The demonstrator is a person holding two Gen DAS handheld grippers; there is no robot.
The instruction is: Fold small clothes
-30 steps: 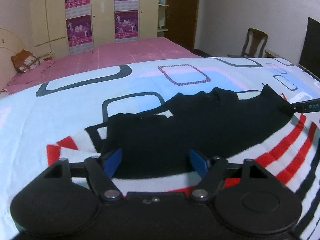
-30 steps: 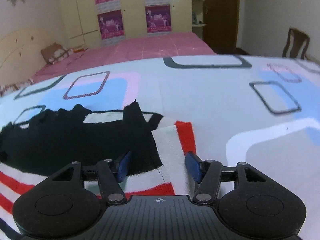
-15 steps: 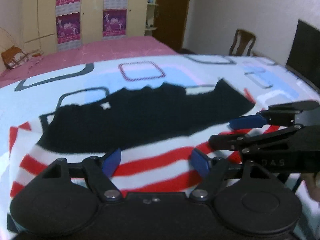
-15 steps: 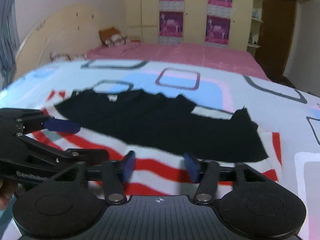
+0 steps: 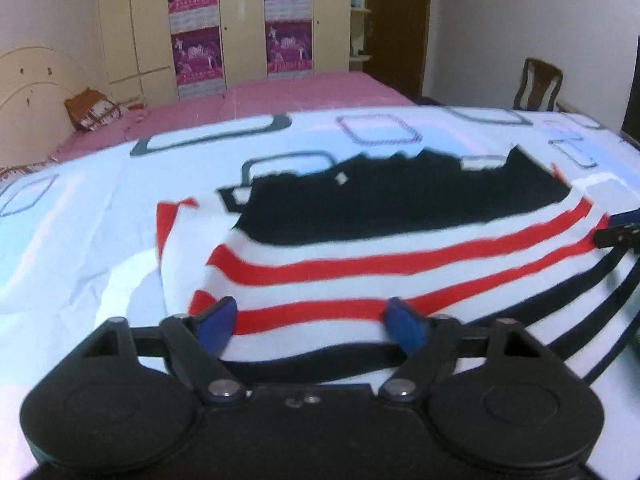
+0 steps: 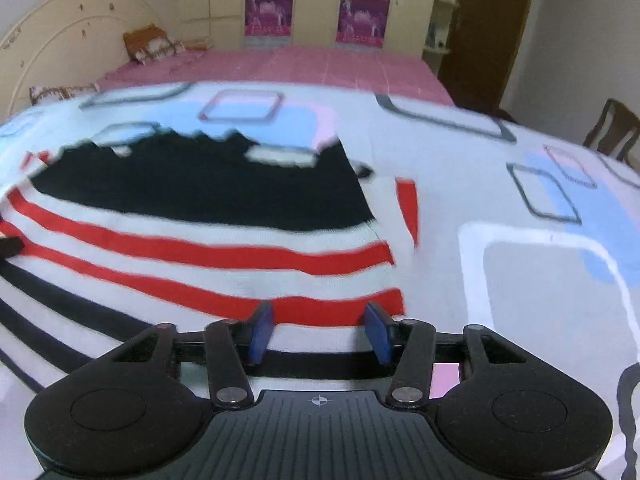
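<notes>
A bed covered by a patterned sheet [image 5: 100, 240] is seen before a wardrobe [image 5: 240, 20]. The left gripper [image 5: 310, 322] and right gripper [image 6: 318, 330] are held with jaws parted, nothing clasped, over the near edge of the striped sweater [image 5: 400, 248], which is spread flat on the sheet

A knitted sweater [image 5: 360, 248] lies spread flat on the bed just ahead of the left hand-held gripper [image 5: 312, 322]: black across its far part, white with red stripes in the middle, thin black stripes nearest. A sleeve edge pokes out at each side.
</notes>
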